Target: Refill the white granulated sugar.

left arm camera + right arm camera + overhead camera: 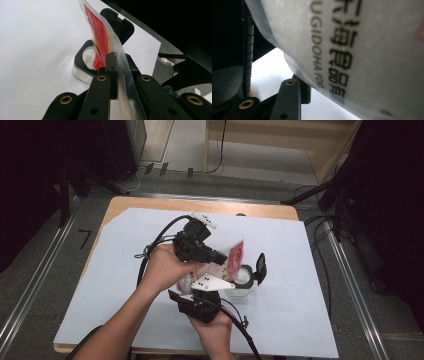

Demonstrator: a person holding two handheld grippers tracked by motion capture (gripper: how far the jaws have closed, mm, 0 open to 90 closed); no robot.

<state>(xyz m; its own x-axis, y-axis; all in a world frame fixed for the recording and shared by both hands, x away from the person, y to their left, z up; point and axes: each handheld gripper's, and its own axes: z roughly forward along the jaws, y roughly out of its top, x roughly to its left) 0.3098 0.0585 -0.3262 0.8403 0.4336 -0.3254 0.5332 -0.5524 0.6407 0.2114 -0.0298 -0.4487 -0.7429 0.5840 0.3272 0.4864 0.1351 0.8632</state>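
Note:
A red and clear food pouch (pixel 234 256) is held up over the middle of the table. My left gripper (pixel 219 256) is shut on the pouch's clear edge, and in the left gripper view the left gripper (pixel 117 61) pinches the pouch (pixel 100 42) edge-on. Below it stands a clear container (pixel 244 281) with a black rim and a flipped-open black lid (pixel 260 266); the container (pixel 83 63) and lid (pixel 120 25) lie just beyond the jaws. My right gripper (pixel 187 288) holds the pouch's lower left corner. In the right gripper view the right gripper (pixel 317 87) has one jaw pressed to the printed pouch (pixel 362 50), which hides the other jaw.
A white sheet (pixel 125 270) covers the wooden table (pixel 150 204). Black cables trail from both grippers across the sheet's left and front. Dark stands and floor rails surround the table.

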